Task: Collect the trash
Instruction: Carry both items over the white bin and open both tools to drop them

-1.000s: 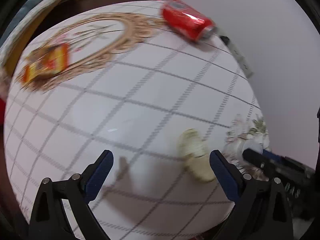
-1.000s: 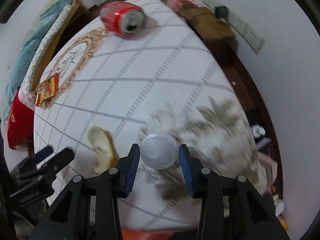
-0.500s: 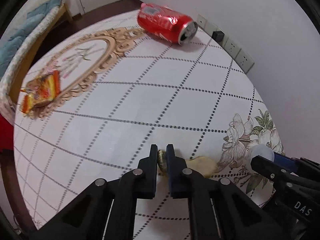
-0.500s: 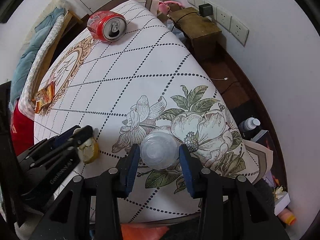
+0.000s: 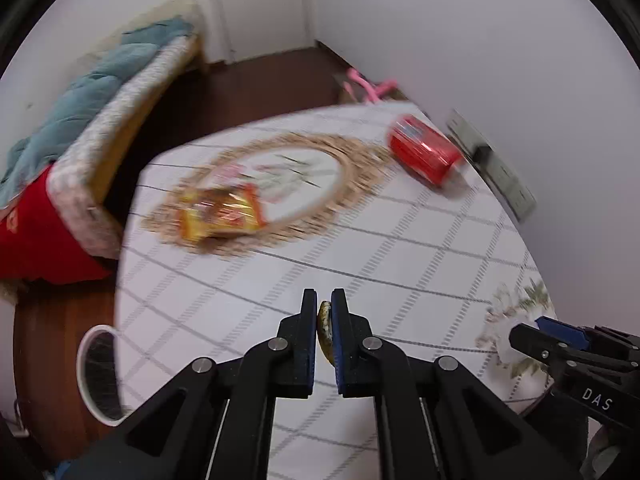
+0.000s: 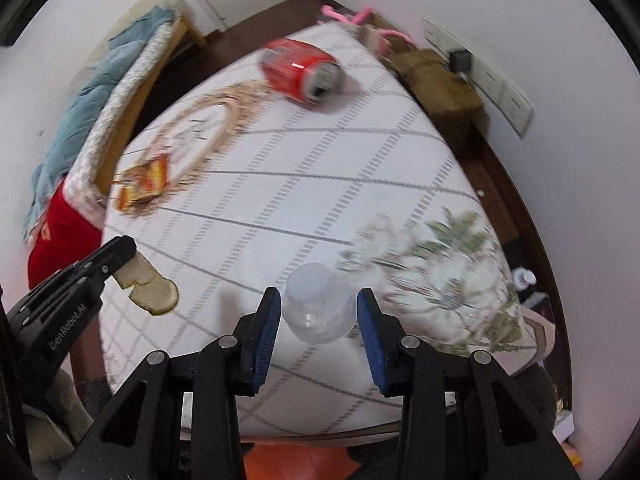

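My left gripper (image 5: pixel 324 312) is shut on a pale yellow peel (image 5: pixel 325 328), held edge-on between the pads above the table (image 5: pixel 400 256). In the right wrist view the peel (image 6: pixel 152 286) hangs from the left gripper (image 6: pixel 120 252), clear of the cloth. My right gripper (image 6: pixel 316 312) is shut on a clear plastic cup (image 6: pixel 318 308), lifted over the flower print. A red can (image 5: pixel 424 156) lies on its side at the far right of the table. A crumpled orange snack wrapper (image 5: pixel 220 214) rests on the gold oval pattern.
A white-rimmed bin (image 5: pixel 98 372) stands on the floor left of the table. A bed with a teal blanket (image 5: pixel 100 80) and a red cloth (image 5: pixel 32 232) lies further left. Wall sockets (image 5: pixel 492 164) and a wooden stool (image 6: pixel 432 72) line the right wall.
The left gripper shut on the peel and lifted it off the table, tilting up toward the room. The right gripper rose with the cup still between its fingers.
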Tool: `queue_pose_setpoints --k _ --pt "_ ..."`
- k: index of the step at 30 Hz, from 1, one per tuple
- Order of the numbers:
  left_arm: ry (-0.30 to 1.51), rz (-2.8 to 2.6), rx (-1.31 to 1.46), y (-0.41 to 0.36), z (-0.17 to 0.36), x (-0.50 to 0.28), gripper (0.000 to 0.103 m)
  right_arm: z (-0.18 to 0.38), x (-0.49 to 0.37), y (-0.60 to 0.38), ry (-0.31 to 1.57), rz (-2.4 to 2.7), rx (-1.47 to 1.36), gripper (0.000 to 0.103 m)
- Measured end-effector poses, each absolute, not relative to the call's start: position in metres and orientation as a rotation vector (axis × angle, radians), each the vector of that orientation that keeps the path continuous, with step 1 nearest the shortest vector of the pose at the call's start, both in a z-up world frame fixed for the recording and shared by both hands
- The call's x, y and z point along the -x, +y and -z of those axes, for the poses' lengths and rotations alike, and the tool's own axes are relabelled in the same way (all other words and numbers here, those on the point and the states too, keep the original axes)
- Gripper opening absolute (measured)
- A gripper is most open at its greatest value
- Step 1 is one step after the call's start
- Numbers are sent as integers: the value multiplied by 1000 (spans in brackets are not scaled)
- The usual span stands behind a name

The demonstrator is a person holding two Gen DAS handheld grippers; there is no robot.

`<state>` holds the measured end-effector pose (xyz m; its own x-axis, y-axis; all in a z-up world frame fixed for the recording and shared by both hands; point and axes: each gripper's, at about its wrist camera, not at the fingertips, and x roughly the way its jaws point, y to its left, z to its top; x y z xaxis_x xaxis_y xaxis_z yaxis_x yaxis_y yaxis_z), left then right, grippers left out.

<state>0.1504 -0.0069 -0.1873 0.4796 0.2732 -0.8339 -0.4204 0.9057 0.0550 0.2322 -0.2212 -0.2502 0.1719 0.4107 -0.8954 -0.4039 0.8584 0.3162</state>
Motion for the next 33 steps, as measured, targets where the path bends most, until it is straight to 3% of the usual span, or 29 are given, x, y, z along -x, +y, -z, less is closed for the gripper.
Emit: queue_pose_setpoints --k 13,15,23,25,27,33 --pt "875 -739 226 129 131 -28 4 175 -168 -77 1172 -882 107 37" --pt "868 -780 245 146 131 -10 4 168 -152 -47 1163 -940 125 26" --pt "955 -916 441 228 205 58 4 195 -104 66 1177 -1021 239 26" --pt "992 -918 483 232 229 68 4 221 -100 81 1238 -969 269 31" --pt "1021 -900 556 234 251 79 4 244 -96 84 1318 -981 253 50" --pt "1019 -870 615 237 260 93 4 298 -66 82 1474 -1007 190 50"
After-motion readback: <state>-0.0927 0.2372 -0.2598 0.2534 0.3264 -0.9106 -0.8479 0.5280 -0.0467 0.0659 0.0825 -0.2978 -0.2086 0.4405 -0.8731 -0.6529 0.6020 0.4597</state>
